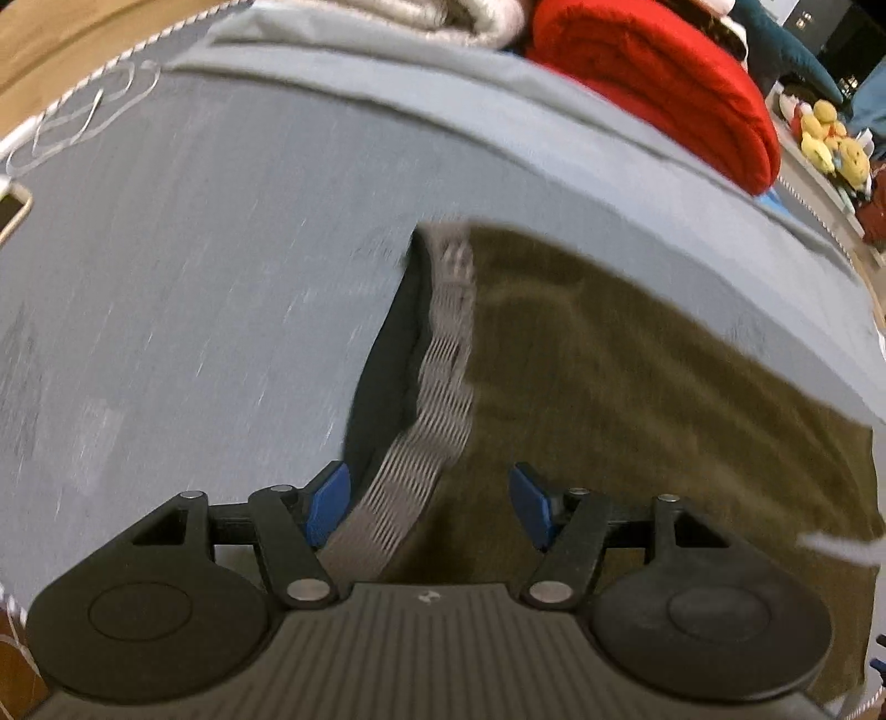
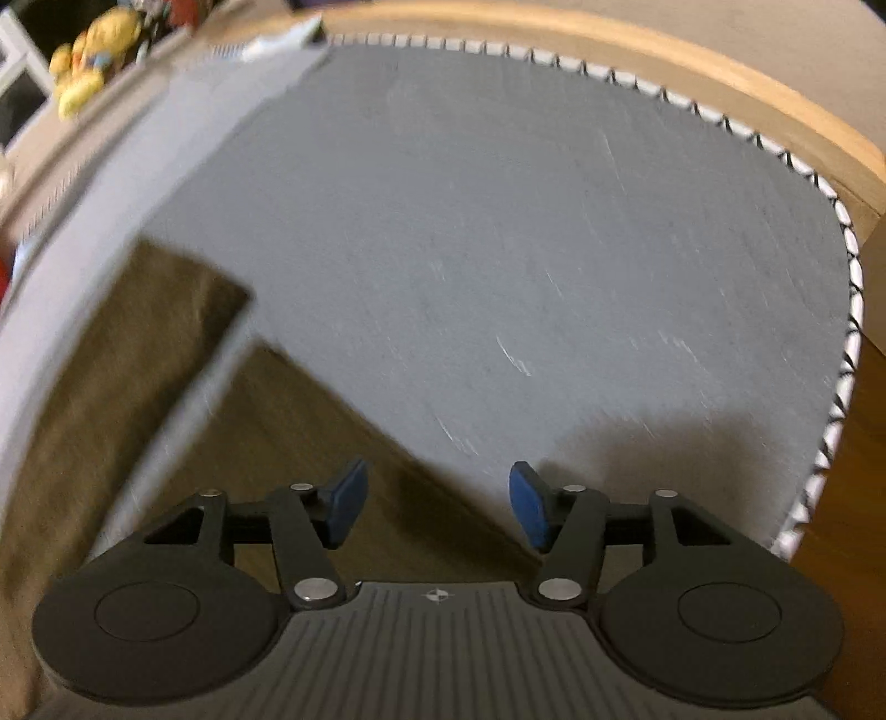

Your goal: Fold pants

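Olive-brown pants (image 1: 637, 387) lie flat on a grey mat (image 1: 194, 277). Their grey patterned waistband (image 1: 443, 376) runs up from between my left gripper's fingers, with the dark inside showing beside it. My left gripper (image 1: 429, 501) is open, its blue pads either side of the waistband's near end. In the right wrist view the two pant legs (image 2: 166, 360) lie at the left, split by a strip of mat. My right gripper (image 2: 437, 498) is open over the edge of the near leg, holding nothing.
A red folded blanket (image 1: 664, 72) and a pale blanket (image 1: 432, 16) lie at the mat's far edge. Yellow plush toys (image 1: 830, 138) sit at the right. A phone (image 1: 11, 210) and white cable (image 1: 83, 122) lie at the left. The mat's stitched border (image 2: 841, 310) meets the wooden floor.
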The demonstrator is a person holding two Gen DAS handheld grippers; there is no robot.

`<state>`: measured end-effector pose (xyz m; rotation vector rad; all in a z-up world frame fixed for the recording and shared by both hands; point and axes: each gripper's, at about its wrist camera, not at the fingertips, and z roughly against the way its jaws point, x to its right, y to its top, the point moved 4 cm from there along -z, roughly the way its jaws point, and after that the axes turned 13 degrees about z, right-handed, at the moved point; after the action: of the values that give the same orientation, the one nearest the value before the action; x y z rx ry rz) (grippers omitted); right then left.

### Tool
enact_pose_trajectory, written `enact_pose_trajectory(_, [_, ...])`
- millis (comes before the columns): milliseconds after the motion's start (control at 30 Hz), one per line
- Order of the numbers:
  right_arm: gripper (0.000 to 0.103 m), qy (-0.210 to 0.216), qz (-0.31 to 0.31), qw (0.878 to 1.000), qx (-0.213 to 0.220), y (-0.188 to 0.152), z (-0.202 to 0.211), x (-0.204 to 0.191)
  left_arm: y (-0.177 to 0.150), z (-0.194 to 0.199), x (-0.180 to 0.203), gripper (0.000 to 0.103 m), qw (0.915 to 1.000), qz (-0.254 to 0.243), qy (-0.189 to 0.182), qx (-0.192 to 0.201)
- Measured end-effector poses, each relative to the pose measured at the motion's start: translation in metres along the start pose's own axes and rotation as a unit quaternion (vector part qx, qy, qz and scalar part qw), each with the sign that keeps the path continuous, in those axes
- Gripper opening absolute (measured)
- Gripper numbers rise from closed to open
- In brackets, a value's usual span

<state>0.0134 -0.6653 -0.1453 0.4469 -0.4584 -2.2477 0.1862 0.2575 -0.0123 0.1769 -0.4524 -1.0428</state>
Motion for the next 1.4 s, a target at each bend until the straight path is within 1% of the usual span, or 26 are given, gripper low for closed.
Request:
enact_pose_trajectory(67, [0.062,0.001,0.025,0.999,-0.022,-0.013,-0.002,0.004,-0.017,-0.003,-0.019,0.076,0.9998,-0.001,0.009,-0.016])
enact_pose_trajectory(133, [0.063,-0.003,0.053,0.997,-0.048,-0.026,-0.003,0.007,-0.031,-0.015,-0.034,0.076,0.9983,-0.016,0.027,-0.049])
enact_pose_trajectory(167, [0.063,-0.006,0.063,0.996,-0.06,-0.032,-0.005,0.008,-0.034,-0.02,-0.039,0.076,0.9975,-0.025,0.039,-0.053])
enact_pose_trajectory(233, [0.063,-0.008,0.075,0.994,-0.082,-0.04,-0.008,0.008,-0.03,-0.022,-0.049,0.076,0.9977,-0.023,0.057,-0.027])
enact_pose_trajectory(300, [0.063,-0.009,0.083,0.993,-0.088,-0.043,-0.007,0.007,-0.022,-0.021,-0.054,0.076,0.9992,-0.004,0.04,-0.006])
enact_pose_trajectory(333, [0.063,-0.006,0.086,0.992,-0.089,-0.044,-0.006,0.004,-0.02,-0.023,-0.055,0.077,0.9997,0.007,0.024,-0.006])
enact_pose_trajectory(400, [0.063,0.0,0.091,0.991,-0.097,-0.047,-0.008,-0.003,-0.019,-0.029,-0.054,0.078,0.9998,0.012,0.01,-0.014])
enact_pose_trajectory(500, [0.059,-0.017,0.131,0.986,-0.1,-0.049,-0.01,-0.014,-0.022,-0.041,-0.043,0.078,0.9992,-0.023,0.025,-0.02])
enact_pose_trajectory(567, [0.053,-0.021,0.145,0.984,-0.097,-0.05,-0.01,-0.019,-0.026,-0.05,-0.036,0.078,0.9977,-0.05,0.034,-0.029])
enact_pose_trajectory(633, [0.032,-0.011,0.149,0.985,-0.09,-0.049,-0.009,-0.021,-0.028,-0.057,-0.032,0.078,0.9961,-0.07,0.036,-0.039])
enact_pose_trajectory(667, [0.027,-0.008,0.151,0.985,-0.086,-0.046,-0.007,-0.022,-0.028,-0.059,-0.03,0.078,0.9953,-0.079,0.039,-0.041])
enact_pose_trajectory(700, [0.013,-0.008,0.154,0.985,-0.08,-0.044,-0.005,-0.022,-0.029,-0.062,-0.03,0.078,0.9945,-0.086,0.044,-0.042])
enact_pose_trajectory(733, [0.009,0.001,0.153,0.985,-0.078,-0.044,-0.004,-0.022,-0.03,-0.065,-0.03,0.078,0.9934,-0.093,0.049,-0.046])
enact_pose_trajectory(833, [0.007,0.011,0.16,0.985,-0.062,-0.04,0.0,-0.025,-0.04,-0.072,-0.029,0.072,0.987,-0.134,0.067,-0.057])
enact_pose_trajectory(867, [0.007,0.016,0.158,0.986,-0.054,-0.039,0.002,-0.025,-0.043,-0.073,-0.027,0.066,0.9849,-0.148,0.071,-0.055])
enact_pose_trajectory(900, [0.007,0.022,0.155,0.987,-0.041,-0.036,0.006,-0.026,-0.044,-0.071,-0.026,0.056,0.9838,-0.156,0.071,-0.053])
enact_pose_trajectory(933, [0.007,0.031,0.147,0.988,-0.022,-0.032,0.012,-0.025,-0.043,-0.068,-0.026,0.049,0.9838,-0.158,0.067,-0.051])
enact_pose_trajectory(967, [0.006,0.045,0.136,0.99,0.003,-0.026,0.02,-0.025,-0.043,-0.063,-0.026,0.036,0.9842,-0.158,0.063,-0.047])
enact_pose_trajectory(1000, [0.006,0.054,0.13,0.99,0.025,-0.022,0.026,-0.025,-0.041,-0.055,-0.026,0.027,0.9849,-0.157,0.062,-0.04])
enact_pose_trajectory(1067, [0.006,0.05,0.123,0.99,0.049,-0.017,0.036,-0.023,-0.039,-0.039,-0.031,0.026,0.9867,-0.148,0.063,-0.023])
enact_pose_trajectory(1100, [0.006,0.042,0.114,0.991,0.048,-0.016,0.035,-0.02,-0.039,-0.03,-0.034,0.026,0.9878,-0.143,0.058,-0.019])
enact_pose_trajectory(1133, [0.006,0.03,0.101,0.994,0.036,-0.016,0.031,-0.014,-0.041,-0.025,-0.037,0.027,0.9881,-0.142,0.057,-0.018])
enact_pose_trajectory(1167, [0.006,0.015,0.082,0.996,0.01,-0.019,0.024,-0.007,-0.044,-0.022,-0.041,0.027,0.9878,-0.142,0.059,-0.021])
enact_pose_trajectory(1233, [0.006,-0.007,0.063,0.997,-0.04,-0.028,0.009,0.003,-0.053,-0.03,-0.051,0.027,0.985,-0.148,0.073,-0.051])
enact_pose_trajectory(1300, [0.008,-0.012,0.079,0.995,-0.051,-0.031,0.006,0.001,-0.06,-0.038,-0.054,0.03,0.9799,-0.164,0.092,-0.067])
enact_pose_trajectory(1400, [0.012,-0.037,0.15,0.987,-0.052,-0.035,0.008,-0.016,-0.057,-0.034,-0.053,0.038,0.9812,-0.156,0.098,-0.058])
